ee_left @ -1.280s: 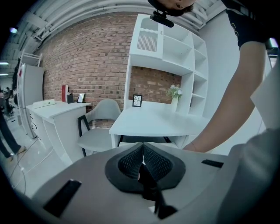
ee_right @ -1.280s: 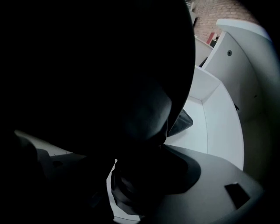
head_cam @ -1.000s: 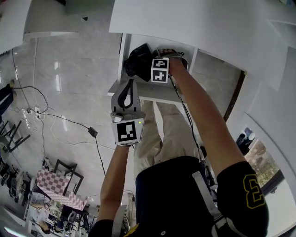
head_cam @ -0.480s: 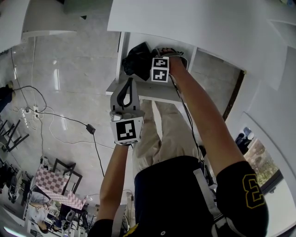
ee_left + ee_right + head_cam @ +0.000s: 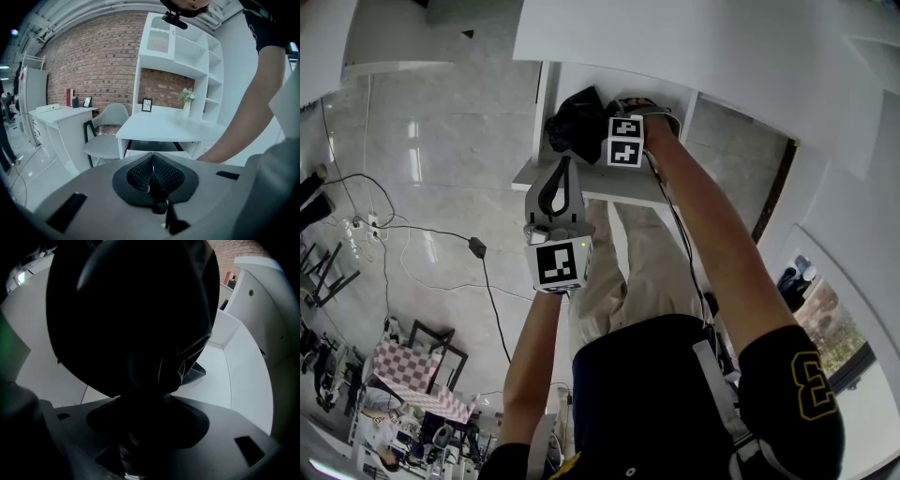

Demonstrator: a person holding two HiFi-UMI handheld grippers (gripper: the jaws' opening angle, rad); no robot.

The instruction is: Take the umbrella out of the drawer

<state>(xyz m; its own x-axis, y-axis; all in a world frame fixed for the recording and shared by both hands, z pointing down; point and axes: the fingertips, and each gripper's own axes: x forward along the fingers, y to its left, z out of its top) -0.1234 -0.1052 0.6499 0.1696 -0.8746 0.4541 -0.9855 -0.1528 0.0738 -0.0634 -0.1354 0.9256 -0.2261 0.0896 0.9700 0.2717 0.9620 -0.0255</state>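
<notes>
Umbrella [image 5: 575,122] fabric, black and crumpled into a loose folded bundle, shows in the head view inside the open white drawer [image 5: 581,187], toward its left side. The right gripper [image 5: 607,134] reaches into the drawer and meets the bundle. Its marker cube hides the fingertips from this camera. The left gripper [image 5: 562,171] hangs just outside the drawer front, apart from the umbrella.

From the left gripper view, the dark ribbed fingers [image 5: 140,172] are pressed together at the tips with nothing between them. This view alone shows the room: a white desk [image 5: 161,127], a grey chair [image 5: 107,140], a brick wall [image 5: 93,61] and a shelf unit [image 5: 180,51]. The person's forearm [image 5: 246,117] reaches down toward the desk. No umbrella shows here.

The right gripper view is mostly filled by the umbrella's dark mass, its folds running down into the jaws. The fingers are pinched on that fabric, though the dark pads are hard to tell from the cloth. Behind it lie the drawer's pale floor and side wall.
</notes>
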